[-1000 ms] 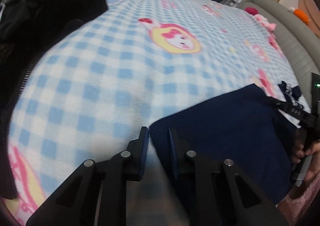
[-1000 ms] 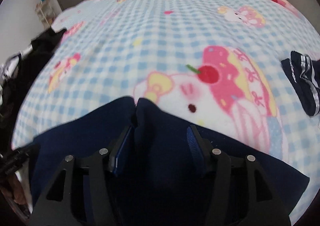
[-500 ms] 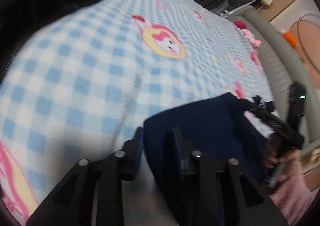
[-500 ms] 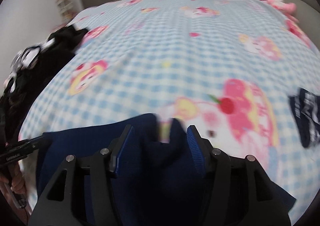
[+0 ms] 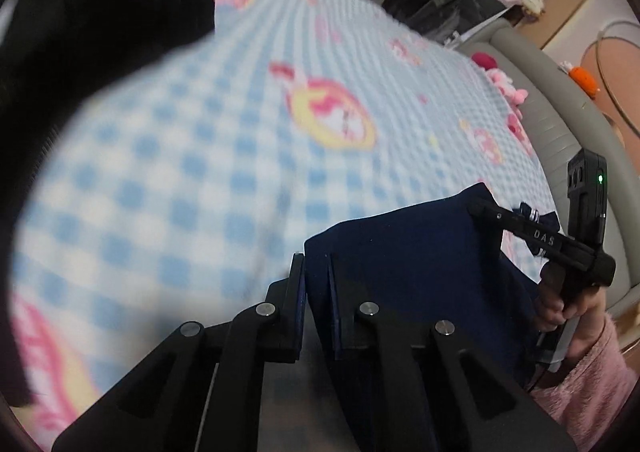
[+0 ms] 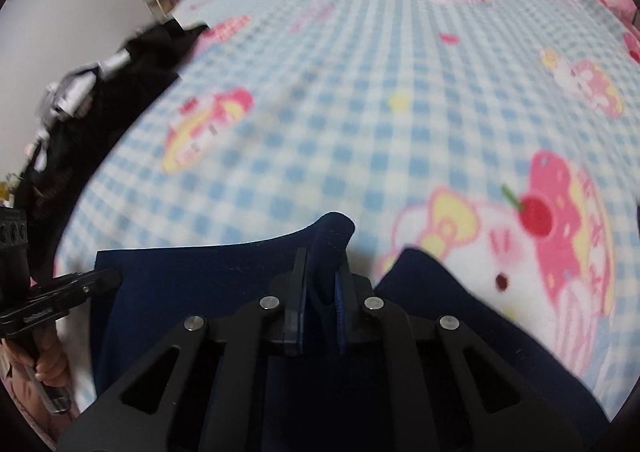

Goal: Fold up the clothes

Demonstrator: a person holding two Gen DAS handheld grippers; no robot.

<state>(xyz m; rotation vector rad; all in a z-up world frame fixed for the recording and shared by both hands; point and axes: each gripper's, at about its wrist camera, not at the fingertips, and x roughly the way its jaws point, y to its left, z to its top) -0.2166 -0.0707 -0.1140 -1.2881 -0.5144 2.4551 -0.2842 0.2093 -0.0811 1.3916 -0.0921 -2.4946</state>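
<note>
Two grippers' fingers (image 5: 298, 288) (image 6: 300, 284), each pinching navy garment (image 5: 404, 252) (image 6: 192, 272) edge

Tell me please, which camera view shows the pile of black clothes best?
The right wrist view: the pile of black clothes lies whole along the left edge of the checked blanket, with pale trim visible. In the left wrist view the pile fills the upper left corner, close, blurred and cut off by the frame.

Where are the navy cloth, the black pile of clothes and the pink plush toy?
Navy cloth (image 6: 192, 276): right wrist view, flat left part.
Black clothes (image 5: 100, 27): left wrist view, middle of pile.
Plush toy (image 5: 506, 81): left wrist view, its body.
</note>
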